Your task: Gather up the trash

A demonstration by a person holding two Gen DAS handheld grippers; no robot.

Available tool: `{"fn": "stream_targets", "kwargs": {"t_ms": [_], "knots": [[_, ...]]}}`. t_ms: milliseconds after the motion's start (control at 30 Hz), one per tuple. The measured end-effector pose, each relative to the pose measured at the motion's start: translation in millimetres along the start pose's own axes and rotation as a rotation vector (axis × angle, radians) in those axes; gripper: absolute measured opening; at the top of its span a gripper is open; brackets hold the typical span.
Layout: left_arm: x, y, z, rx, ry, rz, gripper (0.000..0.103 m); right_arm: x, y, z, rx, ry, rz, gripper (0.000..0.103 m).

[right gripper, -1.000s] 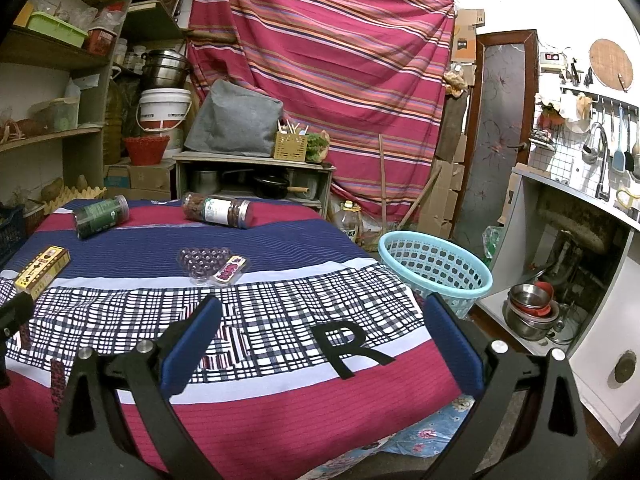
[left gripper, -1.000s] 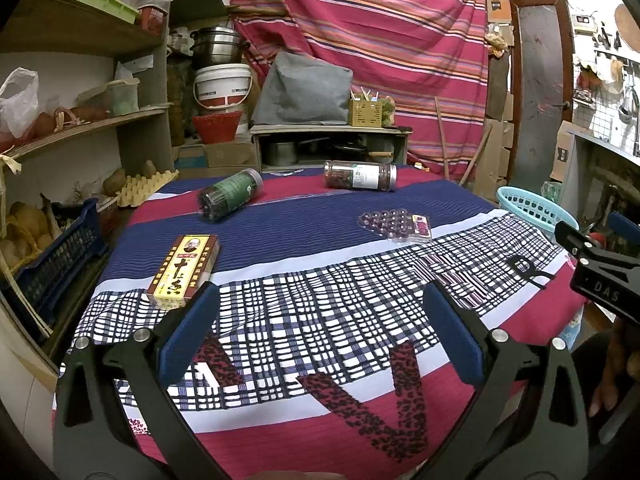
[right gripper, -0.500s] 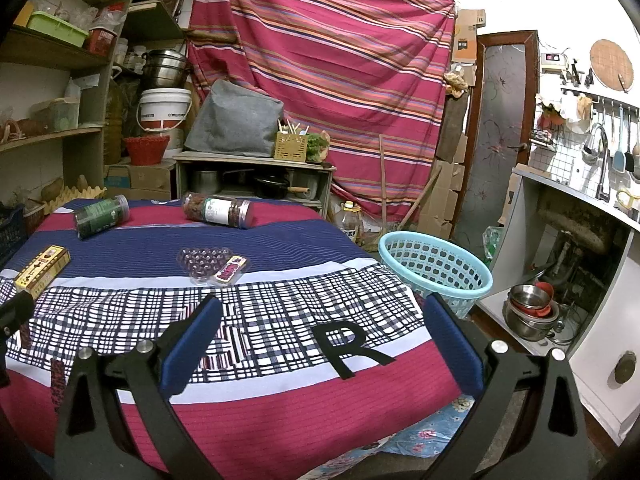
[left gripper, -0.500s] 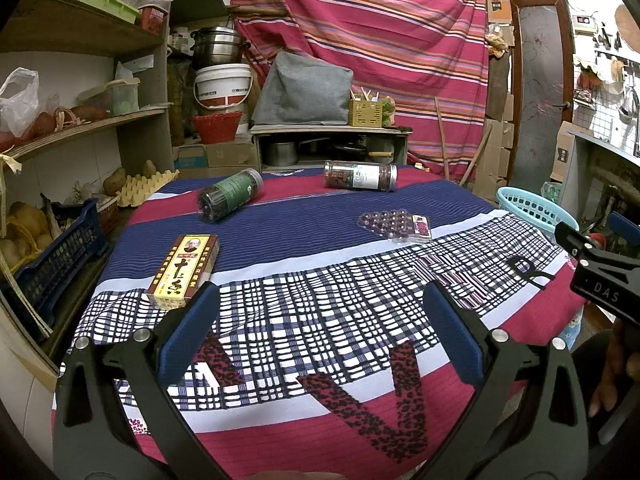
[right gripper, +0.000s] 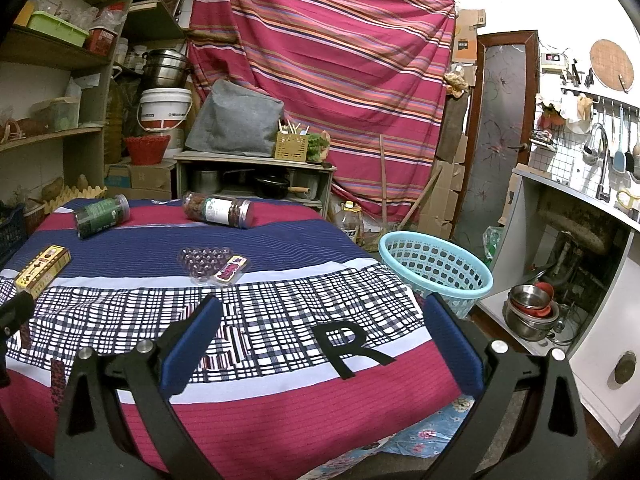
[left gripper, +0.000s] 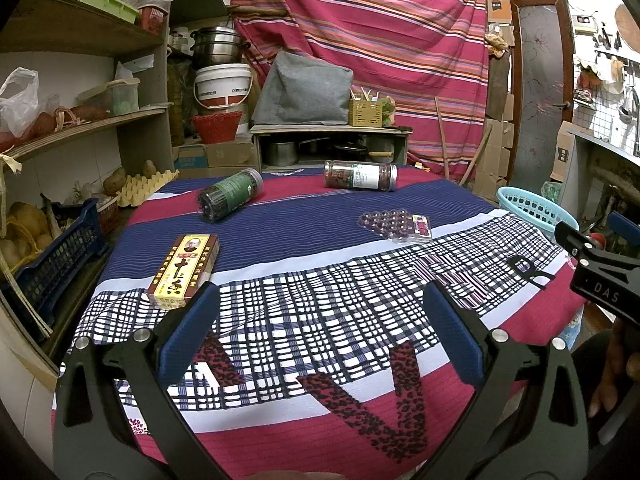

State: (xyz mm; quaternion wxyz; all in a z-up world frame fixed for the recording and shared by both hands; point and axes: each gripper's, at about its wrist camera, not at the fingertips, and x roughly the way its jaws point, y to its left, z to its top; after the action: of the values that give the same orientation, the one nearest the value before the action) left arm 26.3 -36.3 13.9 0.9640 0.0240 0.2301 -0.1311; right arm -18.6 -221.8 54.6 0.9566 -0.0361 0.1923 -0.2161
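Note:
On the cloth-covered table (left gripper: 320,280) lie a yellow box (left gripper: 184,270), a green-labelled jar (left gripper: 230,200), a white-labelled jar (left gripper: 360,176) and a clear blister tray of dark beads (left gripper: 394,226). The same things show in the right wrist view: box (right gripper: 42,268), green jar (right gripper: 102,216), white-labelled jar (right gripper: 218,209), blister tray (right gripper: 210,265). A light blue basket (right gripper: 434,266) stands beside the table's right edge. My left gripper (left gripper: 320,328) is open and empty over the near edge. My right gripper (right gripper: 320,330) is open and empty near the front right corner.
Shelves with bags, tubs and pots (left gripper: 80,120) line the left side. A blue crate (left gripper: 52,256) stands at the table's left. A low cabinet (right gripper: 256,176) sits behind the table. A white counter with metal bowls (right gripper: 530,312) is to the right.

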Motion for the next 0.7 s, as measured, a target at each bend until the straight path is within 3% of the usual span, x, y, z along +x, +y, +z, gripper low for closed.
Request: {"fn": "stream_targets", "kwargs": {"t_ms": [700], "knots": [[1.2,1.6,0.2,0.002,0.002,-0.002,0.098,0.4,-0.4,0.3,0.001,0.002,0.003,0.098]]}}
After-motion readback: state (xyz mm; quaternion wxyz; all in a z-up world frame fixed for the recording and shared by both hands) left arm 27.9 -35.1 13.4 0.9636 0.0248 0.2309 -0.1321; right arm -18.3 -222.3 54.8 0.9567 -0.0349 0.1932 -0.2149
